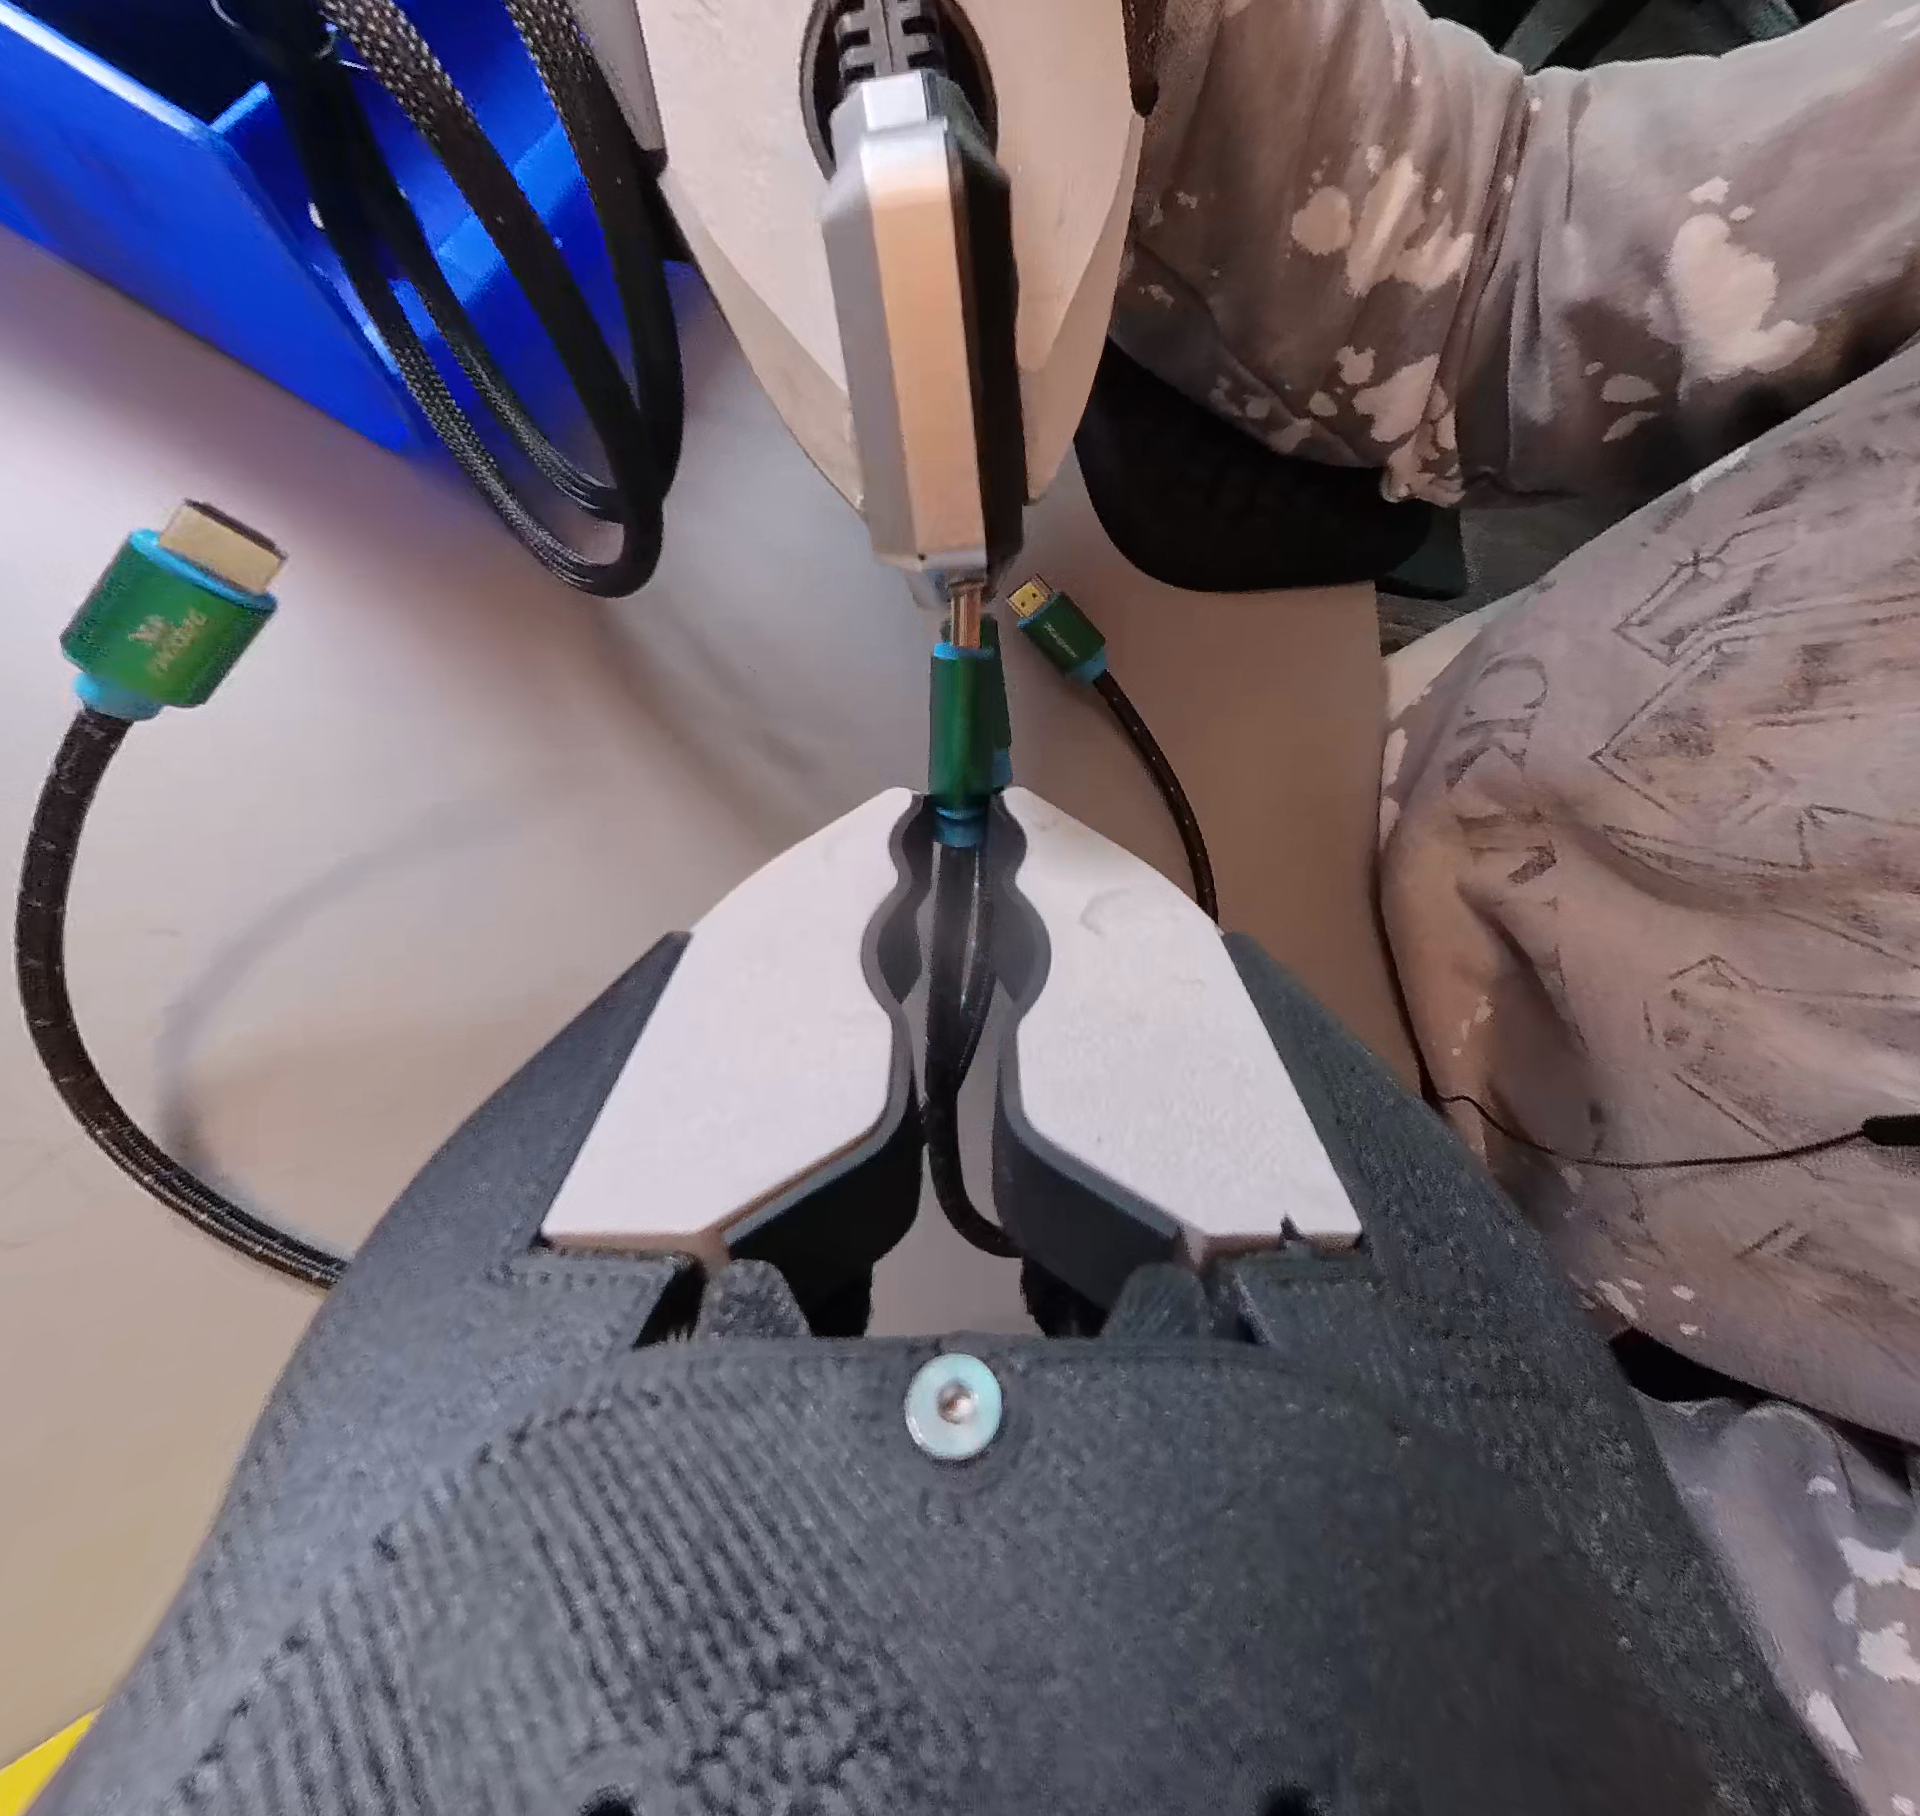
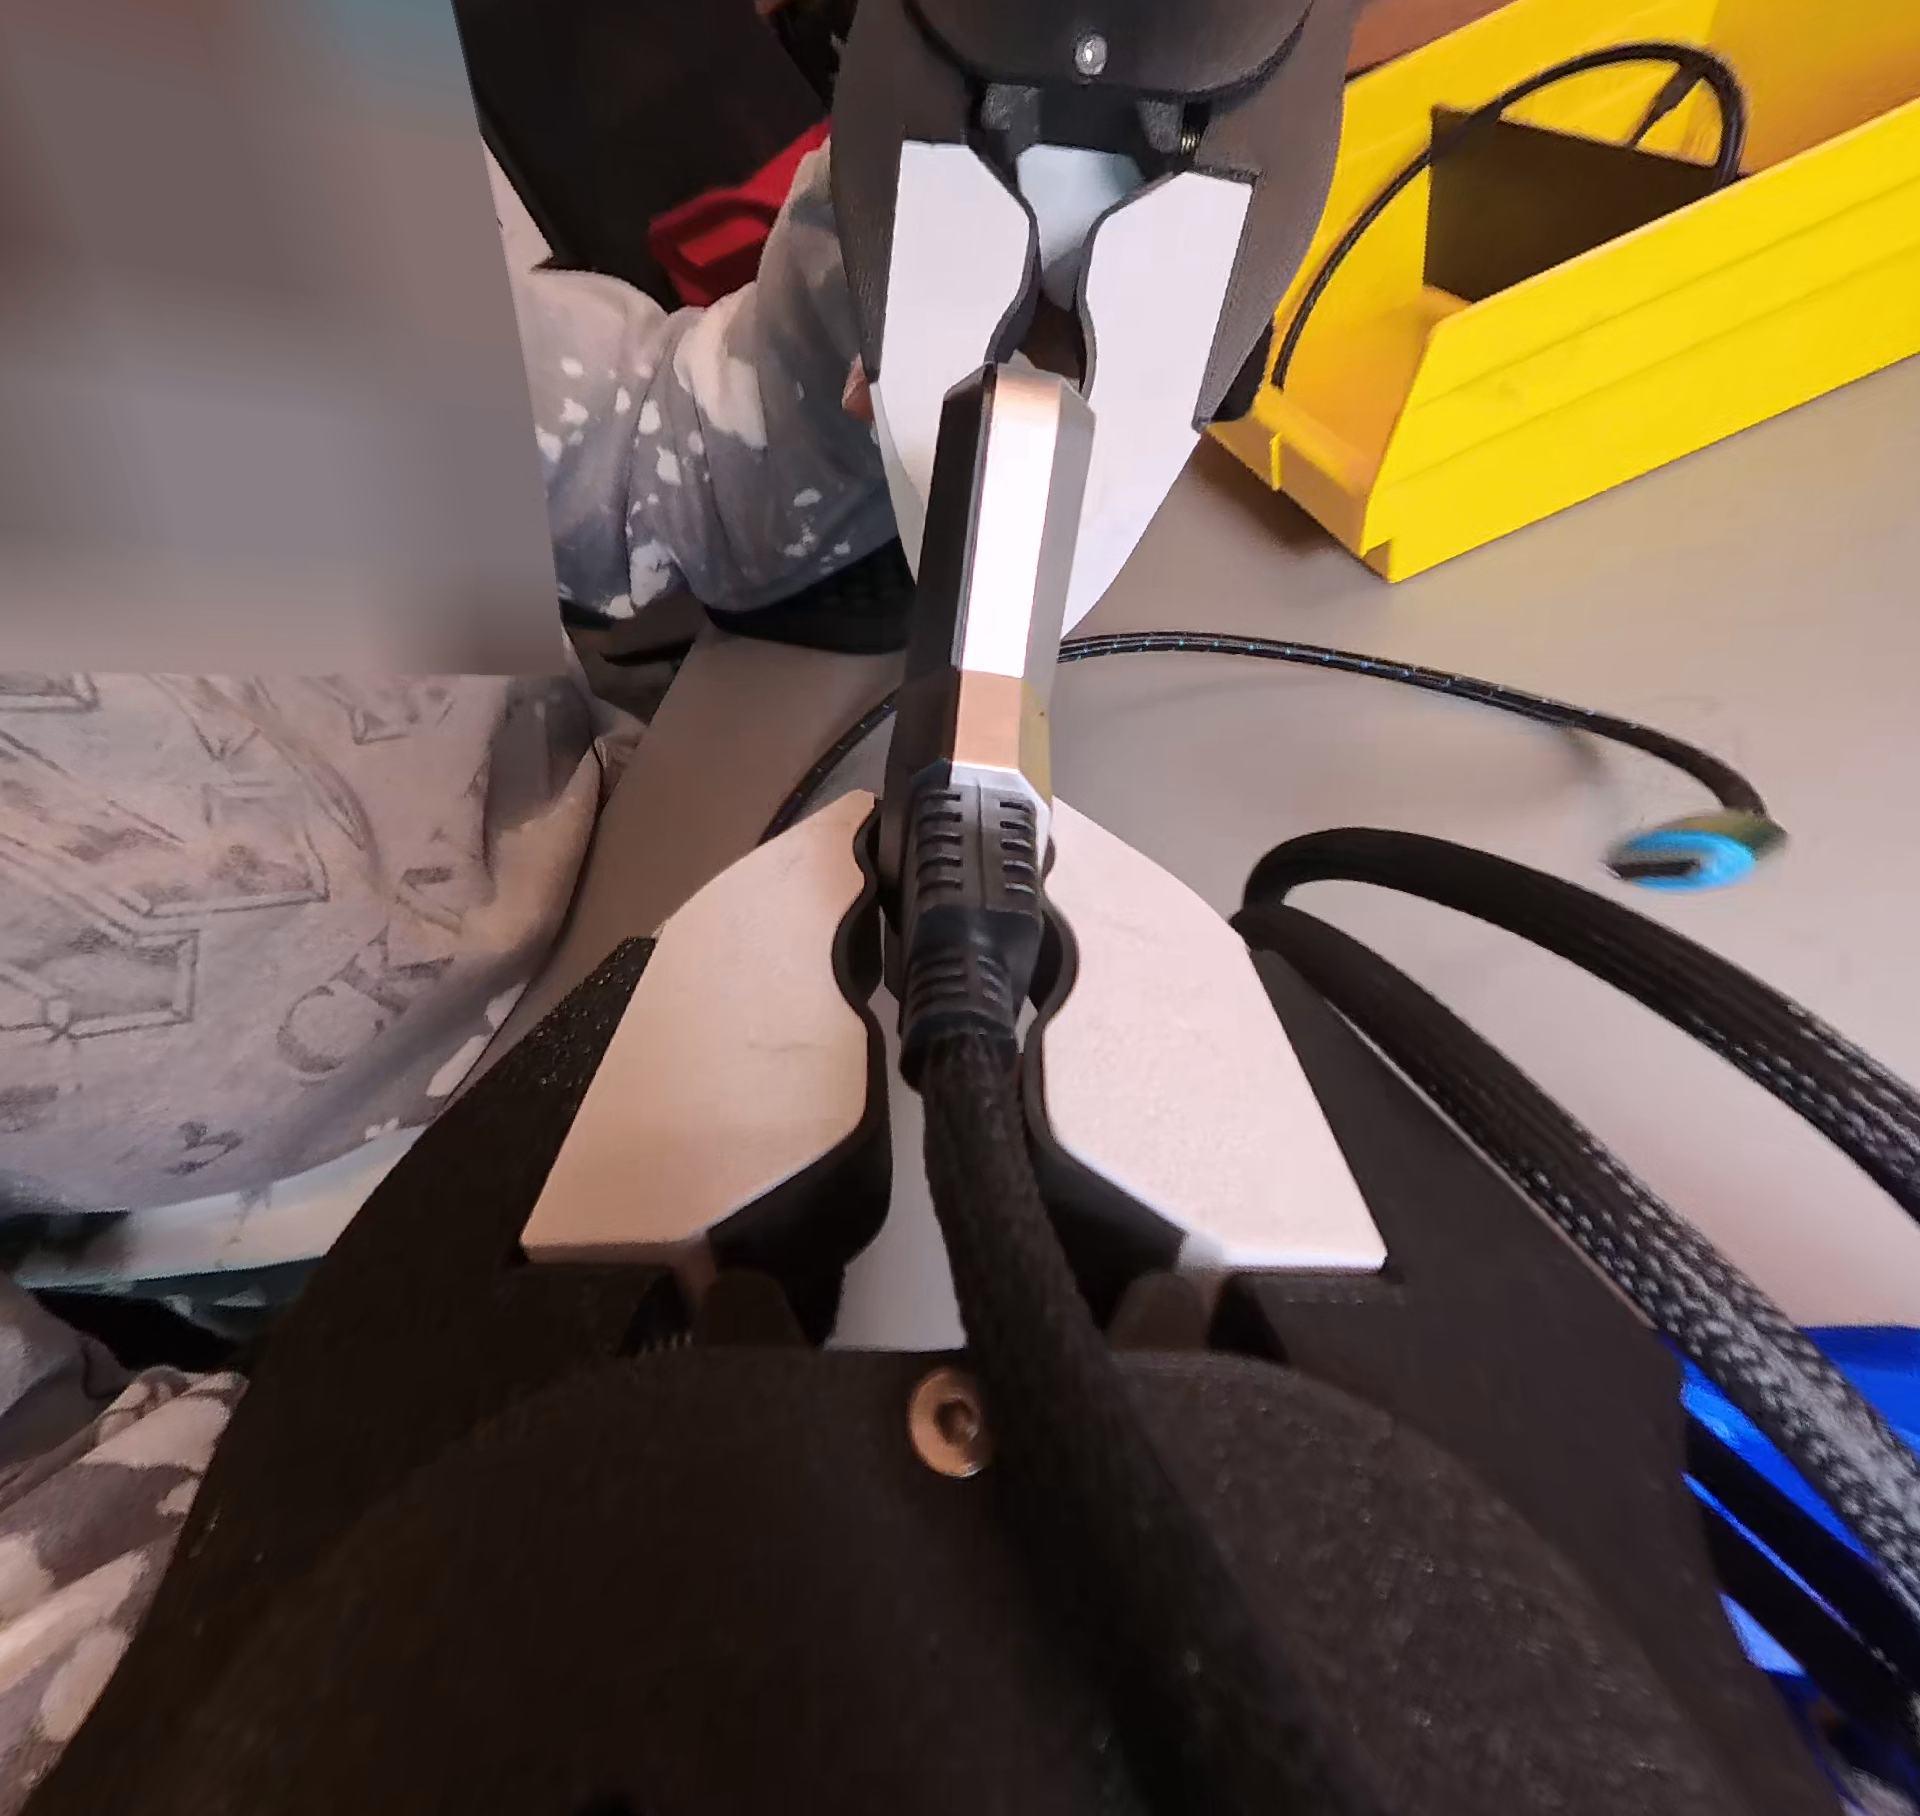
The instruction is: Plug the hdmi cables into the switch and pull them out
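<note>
My left gripper [image 1: 961, 816] is shut on a green HDMI plug [image 1: 966, 722]. The plug's metal tip meets the near end of the silver and black switch [image 1: 925, 353]; how deep it sits I cannot tell. My right gripper [image 2: 961, 857] is shut on the switch's black ribbed cable end [image 2: 971, 893] and holds the switch [image 2: 1008, 561] up in the air. The right gripper also shows at the top of the left wrist view [image 1: 904, 31], and the left gripper shows at the top of the right wrist view [image 2: 1049, 343]. Two loose green HDMI plugs [image 1: 177, 603] [image 1: 1055, 628] lie on the table.
A blue bin [image 1: 208, 166] with black braided cables [image 1: 520, 312] stands at the back left of the left wrist view. A yellow bin [image 2: 1610, 312] holds a black box and a cable. A person's mottled sleeve [image 1: 1455, 208] and lap are close by. Another plug [image 2: 1694, 852] lies on the grey table [image 2: 1558, 675].
</note>
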